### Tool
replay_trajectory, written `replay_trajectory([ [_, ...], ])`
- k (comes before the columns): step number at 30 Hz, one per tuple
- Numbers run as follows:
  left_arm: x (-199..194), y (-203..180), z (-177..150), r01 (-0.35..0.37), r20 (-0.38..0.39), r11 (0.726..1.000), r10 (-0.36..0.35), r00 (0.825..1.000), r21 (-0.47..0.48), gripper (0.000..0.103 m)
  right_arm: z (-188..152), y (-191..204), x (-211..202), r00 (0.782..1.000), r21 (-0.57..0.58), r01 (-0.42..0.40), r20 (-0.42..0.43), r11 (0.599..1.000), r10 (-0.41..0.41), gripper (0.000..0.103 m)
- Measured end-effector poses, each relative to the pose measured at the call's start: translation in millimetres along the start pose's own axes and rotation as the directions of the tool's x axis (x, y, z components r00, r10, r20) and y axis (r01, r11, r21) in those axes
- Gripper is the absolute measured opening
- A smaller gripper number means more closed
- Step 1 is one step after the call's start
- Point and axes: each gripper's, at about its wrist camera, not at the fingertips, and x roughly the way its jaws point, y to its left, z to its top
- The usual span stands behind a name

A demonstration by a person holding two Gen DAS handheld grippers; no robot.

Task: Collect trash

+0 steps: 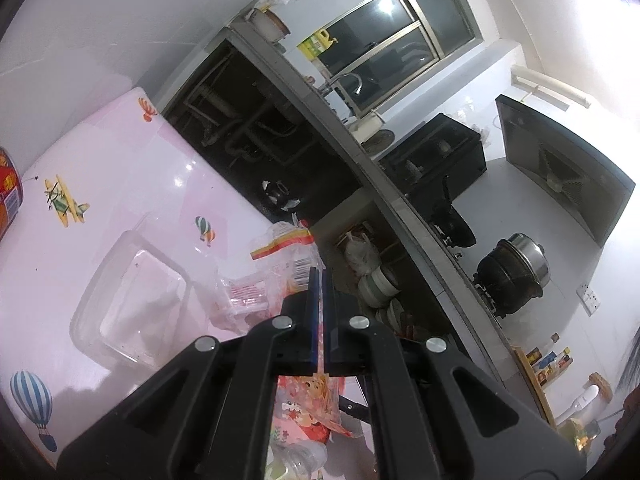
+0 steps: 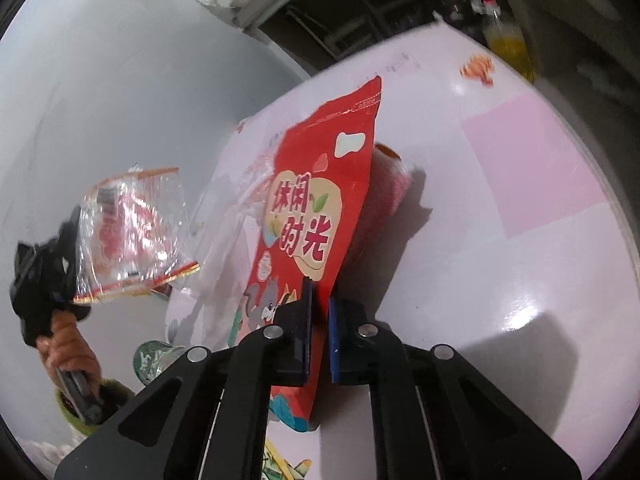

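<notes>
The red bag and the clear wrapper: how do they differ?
The red bag is opaque, with big printed characters and a cartoon; the clear wrapper is see-through with only red and gold edging. The red bag stands flat and stiff above the table; the clear wrapper is crumpled and hangs in the air beside it. The right gripper holds the red bag; the left gripper holds the clear wrapper. Both are pinched by shut jaws.

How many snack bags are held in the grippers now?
2. The clear bag is pinched in the left gripper, above the table edge. The red bag is in the right gripper, over the table.
</notes>
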Motion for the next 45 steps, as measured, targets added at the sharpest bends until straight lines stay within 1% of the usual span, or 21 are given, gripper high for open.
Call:
replay_trajectory([
  [5,-2.4,-8.6,1.2,0.011,0.014,1.0,-0.011,1.0,0.024,0.0,-0.6,18.1,-21.5,0.994,-0.102,0.067,0.088,0.993,-0.059,0.005],
  [11,0.0,-18.0,1.0,0.024,0.023,0.999,-0.025,0.999,0.039,0.0,-1.8,34.5,-47.7,0.977,-0.187,0.139,0.189,0.972,-0.103,0.003],
  [13,0.3,-21.3,0.5,0.03,0.024,0.998,-0.031,0.999,0.047,0.0,-2.3,39.0,-57.3,0.968,-0.206,0.161,0.224,0.965,-0.114,0.003],
  [19,1.1,-30.9,-0.3,0.042,0.014,0.997,-0.043,0.999,0.06,0.0,0.8,39.9,-87.9,0.948,-0.231,0.197,0.293,0.953,-0.125,0.002],
  [26,4.0,-53.9,-2.7,0.083,-0.001,0.99,-0.083,0.997,0.115,0.0,-7.2,44.1,-126.5,0.925,-0.227,0.201,0.364,0.953,-0.108,0.002],
  [31,7.8,-73.8,-8.4,0.107,-0.013,0.984,-0.106,0.994,0.142,0.0,-16.4,36.6,-154.4,0.914,-0.196,0.162,0.4,0.967,-0.072,0.001],
  [33,8.6,-82.9,-10.4,0.118,-0.017,0.981,-0.116,0.993,0.152,0.0,-20.3,31.4,-169.7,0.904,-0.178,0.15,0.423,0.973,-0.062,0.001],
  [36,11.3,-98.1,-17.0,0.139,-0.028,0.976,-0.137,0.99,0.165,0.0,-28.4,20.7,-194.7,0.885,-0.146,0.145,0.461,0.979,-0.062,0.001],
  [39,18.0,-111.1,-24.9,0.157,-0.048,0.972,-0.151,0.987,0.177,0.0,-38.5,7.5,-219.3,0.864,-0.107,0.153,0.497,0.982,-0.081,0.001],
  [45,40.9,-139.3,-48.1,0.209,-0.108,0.957,-0.191,0.976,0.2,0.0,-64.2,-25.8,-268.9,0.82,-0.011,0.175,0.554,0.984,-0.14,0.001],
])
